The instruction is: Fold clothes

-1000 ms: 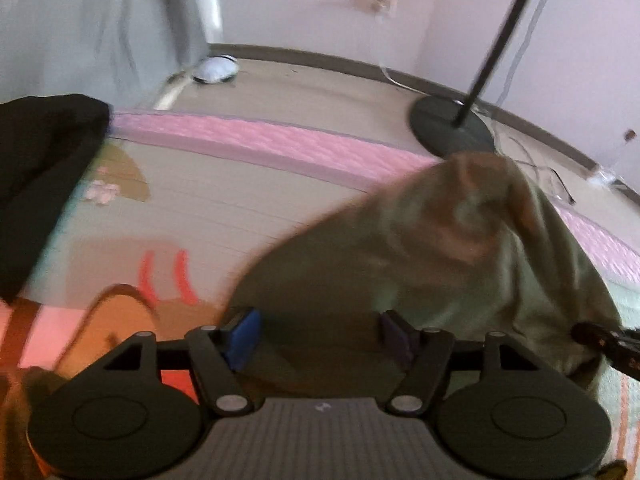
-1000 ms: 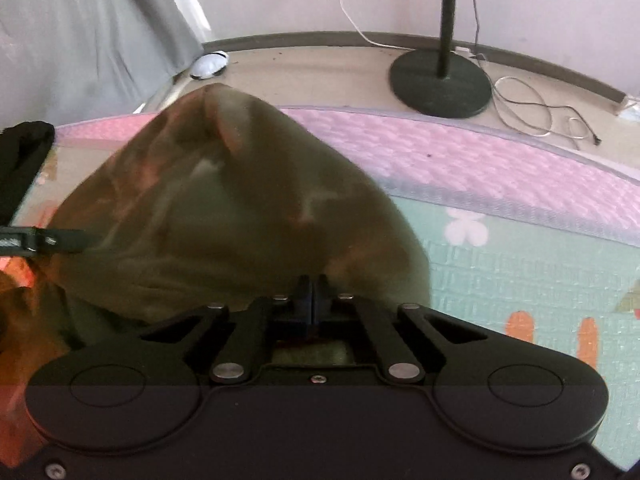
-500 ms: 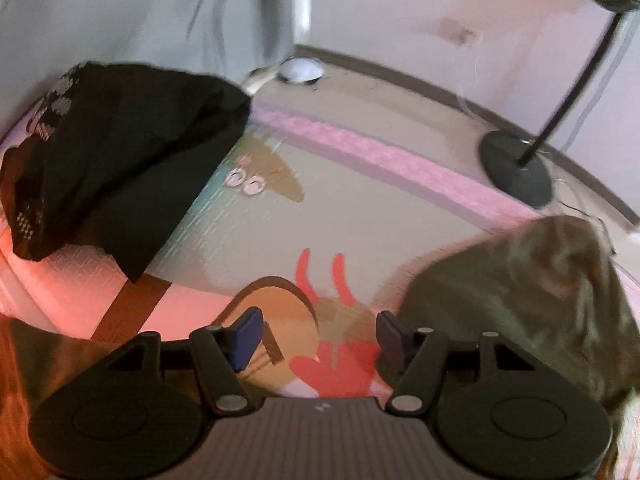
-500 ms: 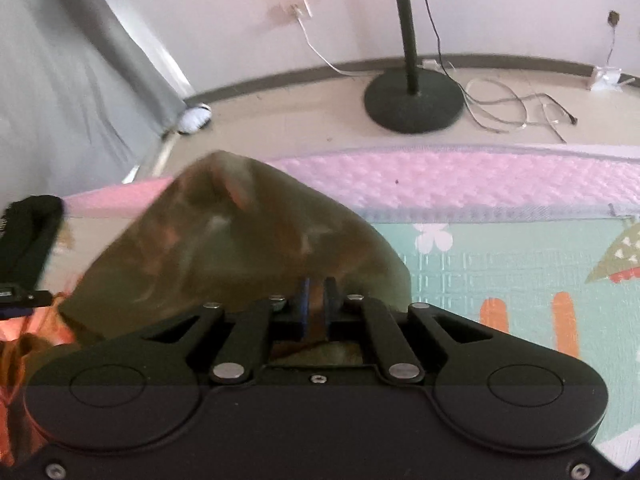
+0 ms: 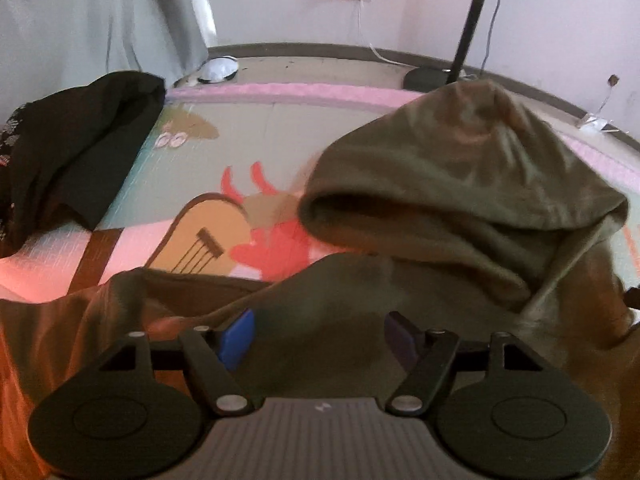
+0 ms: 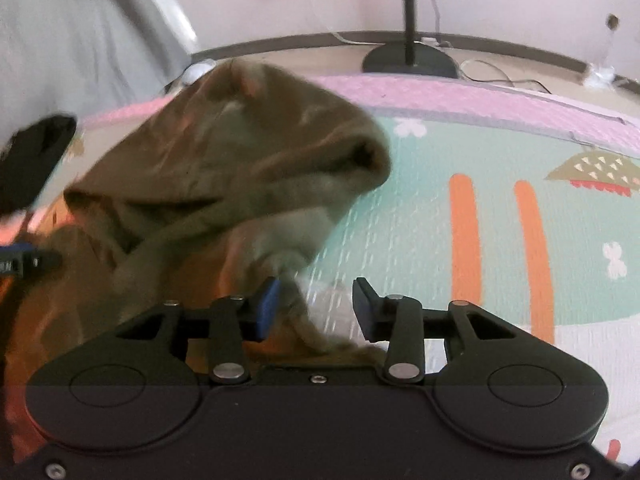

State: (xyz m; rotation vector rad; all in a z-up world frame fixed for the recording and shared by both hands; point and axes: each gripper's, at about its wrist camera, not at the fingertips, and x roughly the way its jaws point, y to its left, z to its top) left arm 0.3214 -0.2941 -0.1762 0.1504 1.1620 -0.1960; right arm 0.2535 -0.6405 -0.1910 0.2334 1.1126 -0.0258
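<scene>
An olive-green hooded garment [image 5: 460,184] lies on the patterned play mat [image 5: 248,152], its hood bunched up ahead of both grippers. It also shows in the right wrist view [image 6: 240,160]. My left gripper [image 5: 320,330] is open, its blue pads [image 5: 236,332] resting over the garment's cloth. My right gripper [image 6: 316,304] is open, with a bit of the garment's edge lying loose between its jaws. The left gripper's tip shows at the left edge of the right wrist view [image 6: 24,260].
A black garment [image 5: 72,148] lies in a heap at the mat's far left. A lamp stand base [image 6: 408,62] and loose cables [image 6: 500,76] sit on the floor beyond the pink mat border. A grey curtain [image 5: 100,20] hangs at the back left.
My right gripper has opened and let go of the garment, which has dropped onto the mat. My left gripper, open throughout, has moved back over the garment's cloth.
</scene>
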